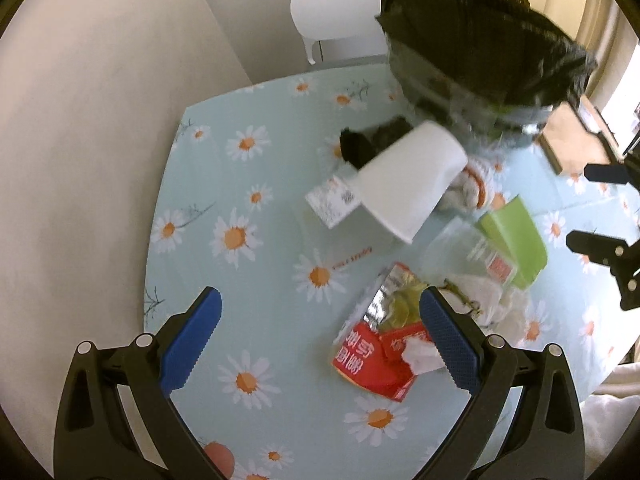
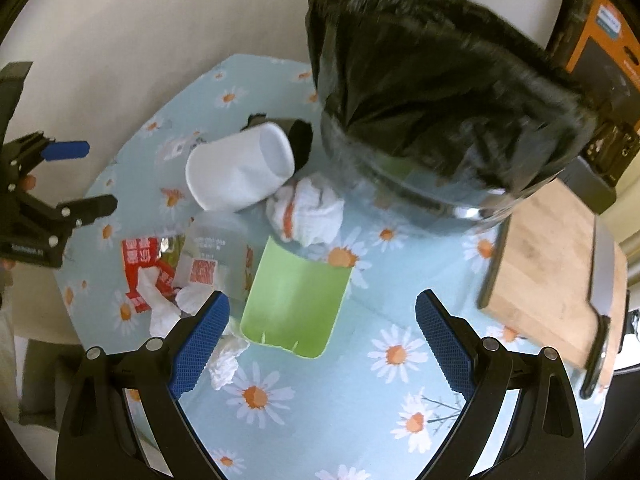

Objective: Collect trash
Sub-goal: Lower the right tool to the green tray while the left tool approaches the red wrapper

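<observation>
Both tongs hung above the desk (image 2: 360, 420) with its daisy-print cover, each spread wide and pinching nothing. The left tongs (image 1: 320, 340) had the torn red snack wrapper (image 1: 372, 356) just ahead of the inner face of their right finger, with a white tissue tucked against it. Further ahead of them lay a white paper cup (image 1: 408, 176) on its side and a small printed card (image 1: 332, 200). The right tongs (image 2: 322, 340) hovered over a green cup (image 2: 296, 304) lying on its side between their fingers, a little ahead of the tips. Beyond it sat a crumpled white napkin (image 2: 308, 208), and a clear plastic container (image 2: 212, 252) lay to its left. The bin with a black bag (image 2: 432, 92) stood farthest ahead, to the right, beside a wooden board (image 2: 548, 264).
</observation>
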Motion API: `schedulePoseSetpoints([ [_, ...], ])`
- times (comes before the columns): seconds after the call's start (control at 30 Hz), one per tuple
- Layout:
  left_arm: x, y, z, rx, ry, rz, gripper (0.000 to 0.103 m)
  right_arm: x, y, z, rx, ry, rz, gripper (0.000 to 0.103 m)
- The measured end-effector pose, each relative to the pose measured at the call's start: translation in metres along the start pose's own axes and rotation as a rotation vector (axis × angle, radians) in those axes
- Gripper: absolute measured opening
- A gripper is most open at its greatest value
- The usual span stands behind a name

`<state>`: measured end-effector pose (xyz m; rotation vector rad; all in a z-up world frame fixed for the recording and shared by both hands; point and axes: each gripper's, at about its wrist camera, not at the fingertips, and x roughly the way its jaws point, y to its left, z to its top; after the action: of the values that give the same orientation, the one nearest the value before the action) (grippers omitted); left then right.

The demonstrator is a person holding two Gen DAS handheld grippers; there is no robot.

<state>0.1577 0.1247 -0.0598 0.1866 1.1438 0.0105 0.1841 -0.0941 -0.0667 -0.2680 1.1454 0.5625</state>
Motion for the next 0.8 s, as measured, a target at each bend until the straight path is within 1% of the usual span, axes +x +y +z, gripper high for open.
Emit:
schedulePoseSetpoints([
  [0.13,0.013,-0.008,-0.012,0.025,0.02,-0.017,0.097,0.016,0.001,-0.001,0.015,0.032,0.028,0.09],
  [0.2,0.018,-0.01,-0.016,0.027,0.028,-0.018,0.097,0.023,0.001,-0.001,0.015,0.048,0.034,0.09],
  [0.37,0.03,-0.014,-0.03,0.021,0.029,-0.049,0.097,0.041,0.004,-0.006,0.011,0.087,0.046,0.09],
  [0.5,0.039,-0.017,-0.045,0.038,0.043,-0.058,0.097,0.053,0.004,-0.009,0.012,0.109,0.054,0.09],
  [0.63,0.046,-0.021,-0.061,0.074,0.068,-0.101,0.097,0.063,0.005,-0.01,0.007,0.129,0.057,0.09],
  [0.7,0.049,-0.023,-0.067,0.088,0.073,-0.107,0.097,0.068,0.005,-0.01,0.005,0.136,0.061,0.09],
  [0.8,0.055,-0.027,-0.075,0.113,0.075,-0.135,0.097,0.075,0.007,-0.008,0.004,0.145,0.066,0.09],
])
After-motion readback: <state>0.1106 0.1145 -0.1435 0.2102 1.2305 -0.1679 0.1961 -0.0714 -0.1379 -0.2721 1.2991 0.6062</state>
